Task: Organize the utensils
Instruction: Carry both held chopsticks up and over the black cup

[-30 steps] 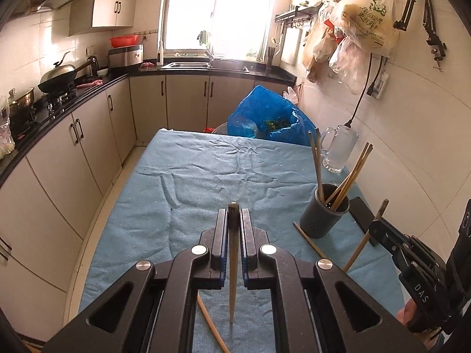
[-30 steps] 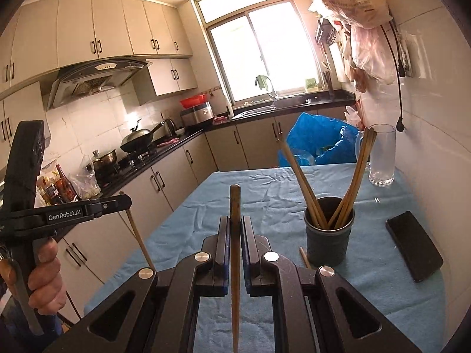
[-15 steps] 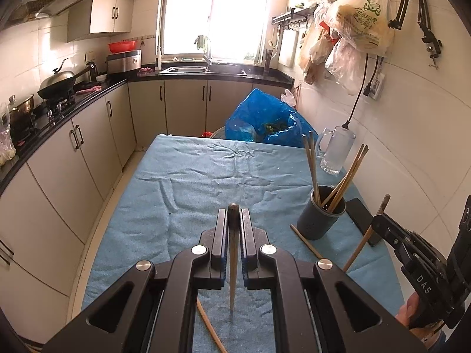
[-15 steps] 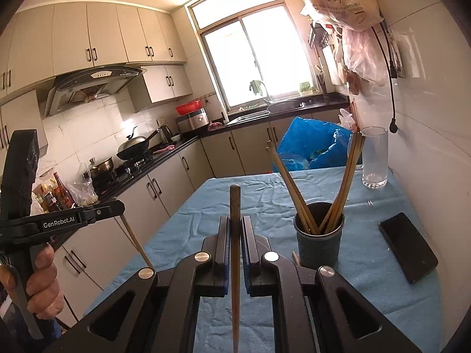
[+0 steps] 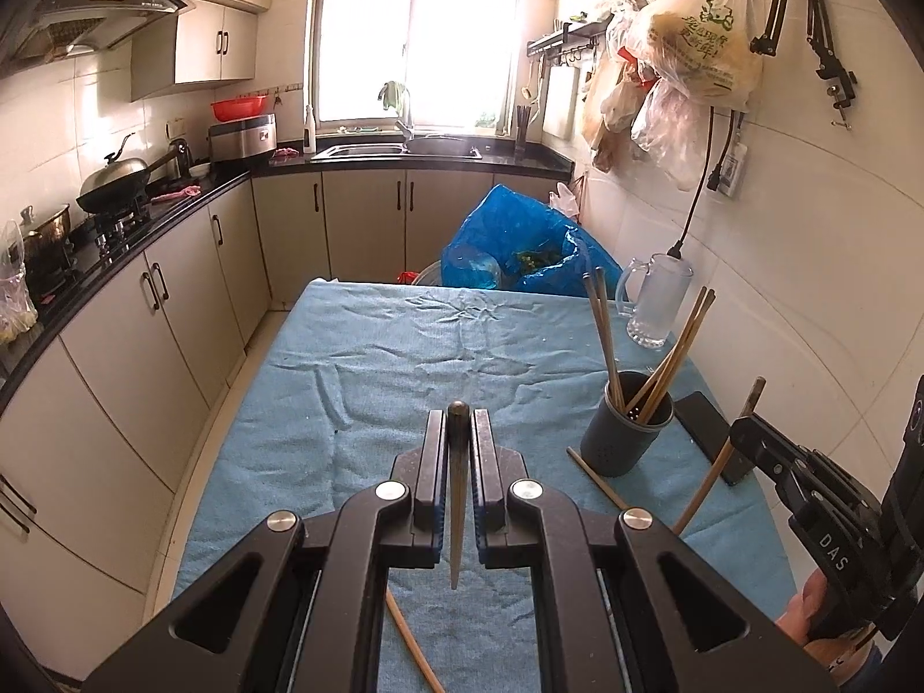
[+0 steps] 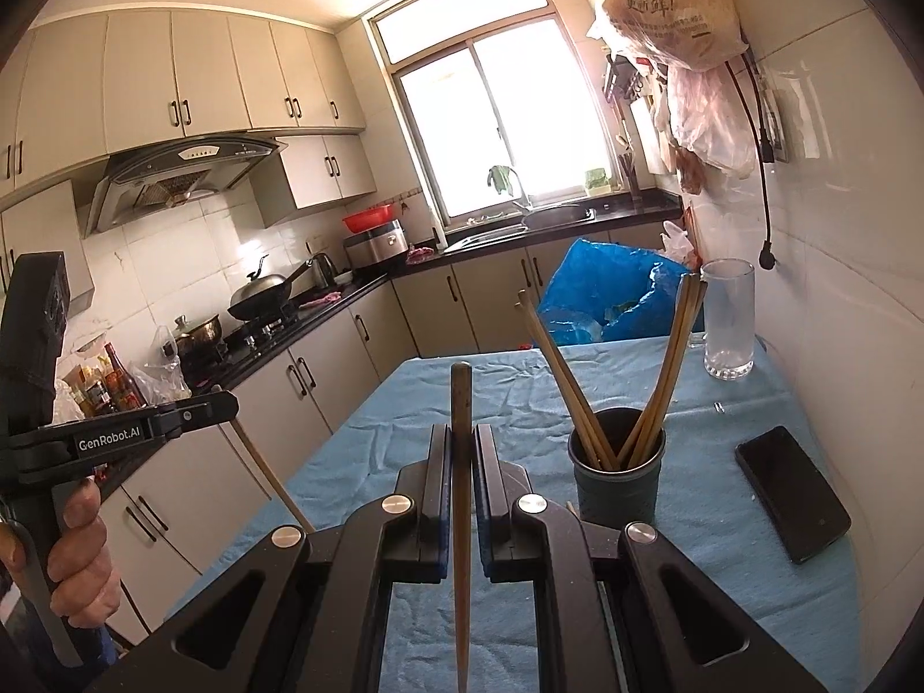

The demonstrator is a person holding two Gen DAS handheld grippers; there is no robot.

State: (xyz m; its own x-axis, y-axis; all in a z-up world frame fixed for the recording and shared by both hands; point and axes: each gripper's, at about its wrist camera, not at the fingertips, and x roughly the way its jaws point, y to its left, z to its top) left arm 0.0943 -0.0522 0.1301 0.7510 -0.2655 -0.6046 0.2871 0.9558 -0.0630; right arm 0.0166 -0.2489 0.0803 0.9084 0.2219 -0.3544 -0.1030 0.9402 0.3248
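Observation:
A dark grey utensil cup [image 5: 626, 433] [image 6: 617, 479] stands on the blue tablecloth [image 5: 404, 369] at the right and holds several wooden chopsticks. My left gripper [image 5: 459, 421] is shut on one chopstick [image 5: 456, 496], held above the cloth left of the cup. My right gripper [image 6: 460, 439] is shut on another chopstick [image 6: 461, 496], held above the table just left of the cup. It also shows at the right of the left wrist view [image 5: 745, 433]. Two loose chopsticks lie on the cloth, one by the cup's base [image 5: 595, 476] and one near the front [image 5: 413, 641].
A black phone [image 6: 794, 494] lies right of the cup. A glass mug [image 5: 655, 303] stands at the far right by the wall. A blue plastic bag [image 5: 520, 248] sits behind the table's far end. Kitchen cabinets [image 5: 133, 341] run along the left.
Both grippers, each still holding its chopstick, have risen and pulled back a little from the cup. The cup and loose chopsticks have not moved.

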